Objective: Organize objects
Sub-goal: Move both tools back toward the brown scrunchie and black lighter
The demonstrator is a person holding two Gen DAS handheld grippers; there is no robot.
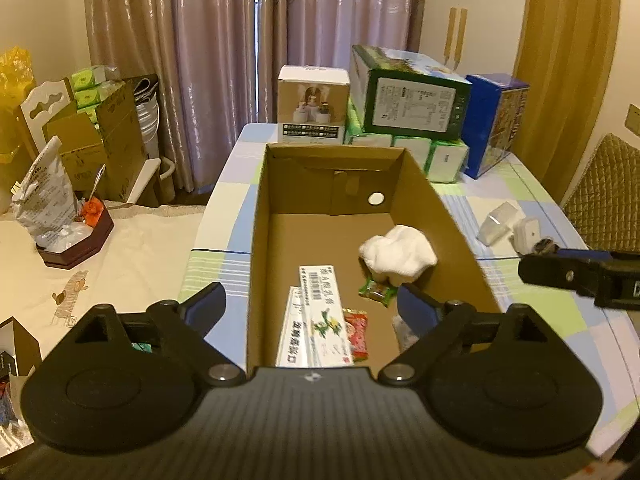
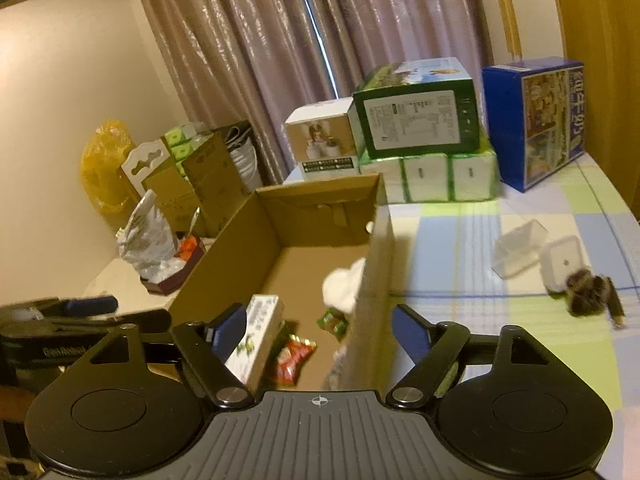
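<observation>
Between picks, both tools empty over the box

Left gripper [image 1: 312, 304] and right gripper [image 2: 318, 328] hang released above the cardboard box [image 1: 448, 216]; the white adapter [image 2: 562, 262] and dark cable bundle [image 2: 592, 294] near the table's right edge probably go next

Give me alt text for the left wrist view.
The open left gripper hovers over an open cardboard box holding two long white cartons, a white cloth wad and small snack packets. The right gripper enters from the right above a checked tablecloth.
</observation>
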